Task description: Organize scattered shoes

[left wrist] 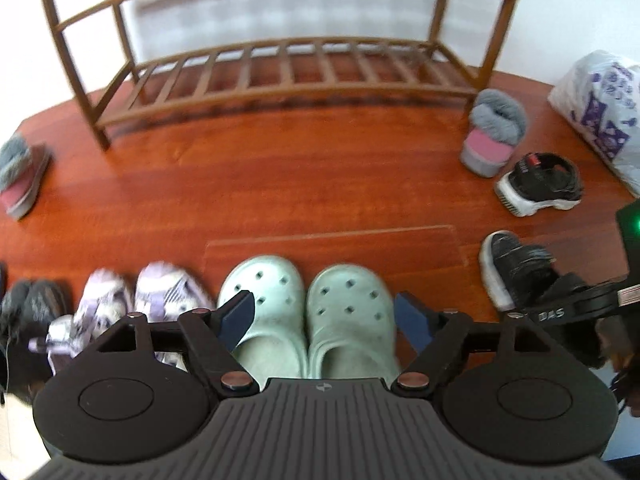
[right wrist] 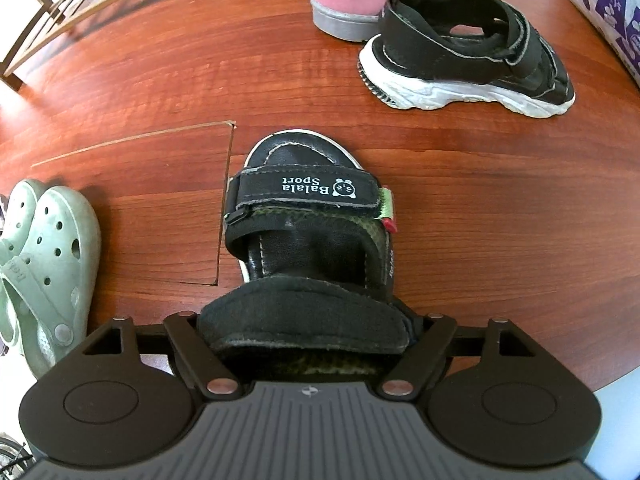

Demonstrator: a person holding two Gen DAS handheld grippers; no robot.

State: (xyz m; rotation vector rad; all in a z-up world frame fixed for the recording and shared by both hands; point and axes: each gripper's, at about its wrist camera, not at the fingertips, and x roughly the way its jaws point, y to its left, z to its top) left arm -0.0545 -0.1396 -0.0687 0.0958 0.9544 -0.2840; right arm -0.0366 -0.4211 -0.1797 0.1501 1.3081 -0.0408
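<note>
Left gripper (left wrist: 326,316) nearest the lens in its own view: jaws spread wide, blue pads (left wrist: 237,315) hanging above the pair of mint clogs (left wrist: 308,312), nothing between them. Clogs sit side by side, touching, toes toward the wooden shoe rack (left wrist: 280,76), at the near edge of the red-brown floor (left wrist: 280,184). To their left, a purple-and-white pair (left wrist: 132,304), then dark shoes (left wrist: 36,304) at the frame edge; picture blurred there. Right gripper (right wrist: 308,328) straddles the heel of a black sandal (right wrist: 308,224) with "Balala Sport" on its strap; fingertips hidden behind the heel padding, so cannot tell whether the pads press on it or stand just clear. Sandal lies flat on the floor, toe away from the camera. Second black sandal (right wrist: 468,56) with white sole farther off, touching a grey fur-trimmed pink slipper (right wrist: 344,4). Matching slipper (left wrist: 20,176) lies well apart, left of the rack. Patterned plastic bag (left wrist: 600,112) at far right.
</note>
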